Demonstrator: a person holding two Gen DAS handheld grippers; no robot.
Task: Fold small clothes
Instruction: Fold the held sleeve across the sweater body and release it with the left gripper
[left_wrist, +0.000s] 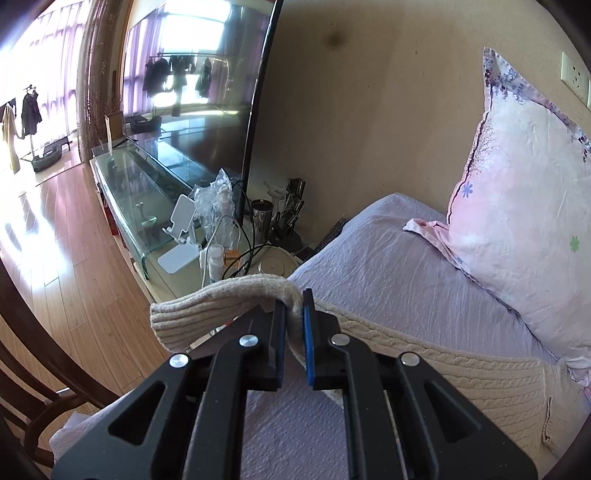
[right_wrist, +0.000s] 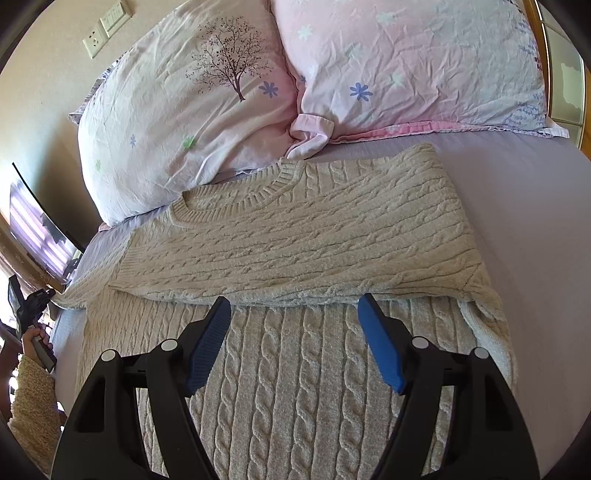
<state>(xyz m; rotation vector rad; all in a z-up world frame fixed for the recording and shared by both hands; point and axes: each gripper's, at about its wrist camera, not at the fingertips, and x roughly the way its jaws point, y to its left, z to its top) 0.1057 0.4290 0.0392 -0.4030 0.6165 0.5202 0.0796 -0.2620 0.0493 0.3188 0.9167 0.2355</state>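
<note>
A cream cable-knit sweater lies on the lilac bed sheet, its right sleeve folded across the chest below the collar. My left gripper is shut on the left sleeve near its ribbed cuff and holds it lifted over the bed's left edge. In the right wrist view that gripper shows small at far left, with the hand holding it. My right gripper is open and empty, just above the sweater's body, at the lower edge of the folded sleeve.
Two pink floral pillows lean at the bed's head. Left of the bed stand a glass TV stand with a large TV, bottles, cables and a phone holder. A wooden chair is at lower left.
</note>
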